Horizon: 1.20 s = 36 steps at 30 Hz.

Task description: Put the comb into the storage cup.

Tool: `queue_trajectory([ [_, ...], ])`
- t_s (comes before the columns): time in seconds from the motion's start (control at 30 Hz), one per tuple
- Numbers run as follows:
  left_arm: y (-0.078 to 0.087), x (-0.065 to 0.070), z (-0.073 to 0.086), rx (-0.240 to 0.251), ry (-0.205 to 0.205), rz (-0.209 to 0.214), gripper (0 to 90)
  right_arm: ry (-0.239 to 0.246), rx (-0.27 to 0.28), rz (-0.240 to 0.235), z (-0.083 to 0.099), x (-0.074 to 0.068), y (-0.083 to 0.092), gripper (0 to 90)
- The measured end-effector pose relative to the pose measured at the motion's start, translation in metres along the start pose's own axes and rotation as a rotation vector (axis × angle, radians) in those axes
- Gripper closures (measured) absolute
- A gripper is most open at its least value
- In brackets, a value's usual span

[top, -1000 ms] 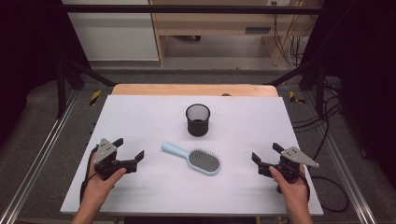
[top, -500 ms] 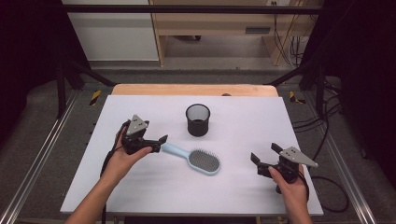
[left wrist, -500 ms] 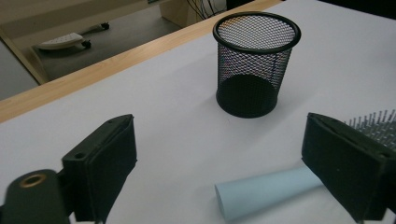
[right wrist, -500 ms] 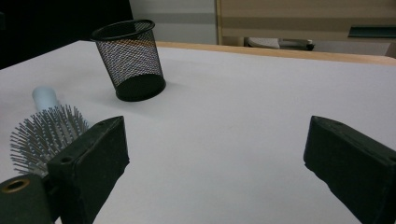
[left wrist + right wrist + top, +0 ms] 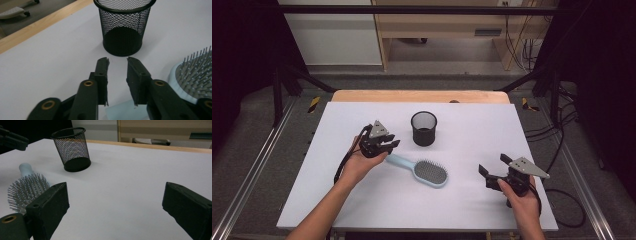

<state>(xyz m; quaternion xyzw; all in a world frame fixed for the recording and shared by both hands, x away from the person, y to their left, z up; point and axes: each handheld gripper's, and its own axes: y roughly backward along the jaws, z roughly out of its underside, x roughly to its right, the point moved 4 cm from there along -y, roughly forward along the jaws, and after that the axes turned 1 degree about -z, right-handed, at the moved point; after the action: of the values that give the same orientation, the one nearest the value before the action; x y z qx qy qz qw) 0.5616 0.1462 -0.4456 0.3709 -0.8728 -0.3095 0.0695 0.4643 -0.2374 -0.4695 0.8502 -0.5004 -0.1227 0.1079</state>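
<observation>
High view: left gripper (image 5: 387, 146), jaws just narrowed, sits over the hairbrush (image 5: 424, 170) handle; right gripper (image 5: 492, 169) at four o'clock, gaping. Left gripper view: handle tip (image 5: 125, 112) lies between the jaws, seemingly unpinched; mesh cup (image 5: 124, 26) at twelve.

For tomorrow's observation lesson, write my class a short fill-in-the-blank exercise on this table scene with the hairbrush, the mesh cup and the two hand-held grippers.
1. The light blue plastic hairbrush lies with its bristles facing ____.
2. The black wire-mesh cup stands upright and holds ____.
3. The left gripper has its jaws at the brush's ____ end.
4. The jaws of the right gripper stand wide ____.

Missing words: up; nothing; handle; open
</observation>
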Motion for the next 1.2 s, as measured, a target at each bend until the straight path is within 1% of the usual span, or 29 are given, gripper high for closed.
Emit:
queue_trajectory([
  [0.07, -0.002, 0.0, 0.001, -0.009, -0.003, 0.008, 76.8, 0.002, -0.001, 0.0, 0.0, 0.0, 0.0, 7.1],
  [0.1, -0.007, 0.001, 0.002, -0.03, -0.003, 0.029, 80.0, 0.002, -0.002, -0.001, 0.0, 0.0, -0.001, 7.1],
  [0.13, -0.007, 0.001, 0.002, -0.03, -0.003, 0.029, 81.7, 0.002, -0.002, -0.001, 0.0, 0.0, -0.001, 7.1],
  [0.17, -0.012, 0.001, 0.004, -0.051, -0.012, 0.044, 84.9, 0.002, -0.003, -0.003, 0.0, 0.0, -0.001, 7.1],
  [0.2, -0.012, 0.001, 0.004, -0.051, -0.012, 0.044, 85.8, 0.002, -0.003, -0.003, 0.0, 0.0, -0.001, 7.1],
  [0.23, -0.02, 0.002, 0.006, -0.088, -0.015, 0.059, 87.7, -0.003, -0.004, -0.002, 0.0, -0.001, -0.001, 7.2],
  [0.3, -0.027, 0.002, 0.007, -0.112, -0.025, 0.072, 89.6, -0.003, -0.006, -0.003, 0.0, -0.001, -0.001, 7.2],
  [0.33, -0.027, 0.002, 0.007, -0.112, -0.025, 0.072, 89.7, -0.003, -0.006, -0.002, 0.0, -0.001, -0.001, 7.2],
  [0.37, -0.033, 0.002, 0.009, -0.137, -0.031, 0.077, 89.8, -0.002, -0.006, -0.002, 0.001, -0.001, -0.001, 7.2],
  [0.4, -0.033, 0.002, 0.009, -0.137, -0.031, 0.077, 89.8, -0.002, -0.008, -0.003, 0.001, -0.001, -0.001, 7.2],
  [0.43, -0.038, 0.002, 0.011, -0.16, -0.036, 0.089, 89.8, 0.003, -0.009, -0.005, 0.001, -0.001, -0.001, 7.2],
  [0.47, -0.038, 0.002, 0.011, -0.16, -0.036, 0.089, 89.8, 0.003, -0.01, -0.005, 0.001, -0.001, -0.001, 7.2],
  [0.5, -0.042, 0.004, 0.013, -0.183, -0.052, 0.098, 89.8, 0.003, -0.01, -0.006, 0.001, -0.001, -0.001, 7.2],
  [0.73, -0.044, 0.005, 0.016, -0.21, -0.059, 0.111, 89.9, 0.002, -0.01, -0.008, 0.001, -0.001, -0.001, 7.2],
  [0.8, -0.045, 0.004, 0.017, -0.214, -0.048, 0.112, 89.9, 0.001, -0.009, -0.008, 0.001, -0.002, -0.002, 7.2],
  [0.9, -0.046, 0.004, 0.019, -0.234, -0.045, 0.117, 89.9, 0.0, -0.011, -0.008, 0.001, -0.002, -0.001, 7.2],
  [0.93, -0.046, 0.004, 0.019, -0.234, -0.045, 0.117, 89.9, 0.0, -0.011, -0.008, 0.001, -0.002, -0.001, 7.2],
  [0.97, -0.047, 0.004, 0.02, -0.247, -0.043, 0.119, 89.9, 0.0, -0.01, -0.008, 0.001, -0.002, -0.001, 7.2],
  [1.0, -0.047, 0.004, 0.02, -0.247, -0.043, 0.119, 89.9, 0.0, -0.01, -0.007, 0.001, -0.002, -0.001, 7.2],
  [1.03, -0.048, 0.004, 0.022, -0.261, -0.042, 0.127, 89.9, 0.0, -0.012, -0.007, 0.001, -0.002, -0.002, 7.2],
  [1.17, -0.046, 0.005, 0.023, -0.277, -0.04, 0.135, 89.9, 0.001, -0.013, -0.009, 0.001, -0.002, -0.002, 7.2],
  [1.2, -0.045, 0.005, 0.024, -0.284, -0.048, 0.138, 89.9, 0.0, -0.013, -0.009, 0.001, -0.002, -0.002, 7.1],
])
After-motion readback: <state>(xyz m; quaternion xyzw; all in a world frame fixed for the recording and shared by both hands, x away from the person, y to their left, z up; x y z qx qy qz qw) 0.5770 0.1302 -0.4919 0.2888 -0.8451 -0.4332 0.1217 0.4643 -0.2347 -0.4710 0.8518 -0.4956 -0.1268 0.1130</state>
